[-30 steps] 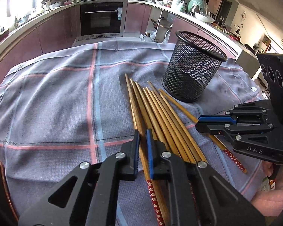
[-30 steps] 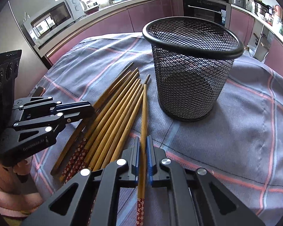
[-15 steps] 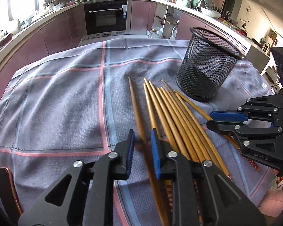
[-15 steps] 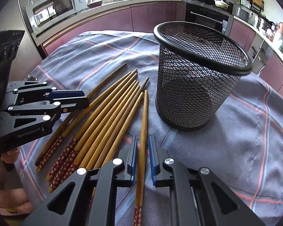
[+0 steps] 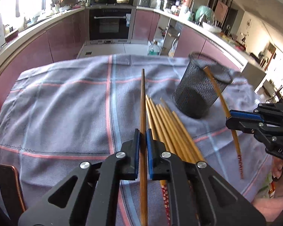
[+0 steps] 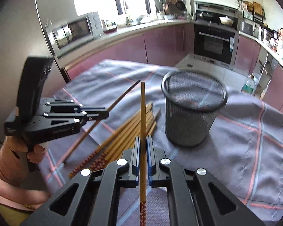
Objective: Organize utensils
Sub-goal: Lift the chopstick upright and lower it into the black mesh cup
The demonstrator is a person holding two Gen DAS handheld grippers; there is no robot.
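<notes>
A grey-blue checked tablecloth (image 5: 66, 113) with pink and pale blue lines covered the table and filled the ground ahead of both grippers. On it, ahead and to the right of the left gripper (image 5: 143, 137), stood an upright black wire-mesh cup (image 5: 200, 92); from the right wrist view the same cup (image 6: 193, 113) sat ahead and slightly right of the right gripper (image 6: 143, 145).

A bundle of wooden chopsticks (image 5: 169, 130) lay flat on the cloth just right of the left gripper's fingers, thin tips pointing away towards the cup, red patterned ends nearest the tool. Seen from the right gripper, the bundle (image 6: 126, 133) lay just ahead and to the left.

The left gripper was closed narrowly on a single darker chopstick (image 5: 142, 101), which ran straight forward between its blue pads and was lifted clear of the cloth. The right gripper was likewise clamped on one lighter chopstick (image 6: 143, 109), raised off the cloth, its thin tip pointing forward and its red patterned end trailing back under the tool. In the left wrist view that chopstick's (image 5: 219, 98) tip hung in front of the cup's rim, though contact could not be judged.
</notes>
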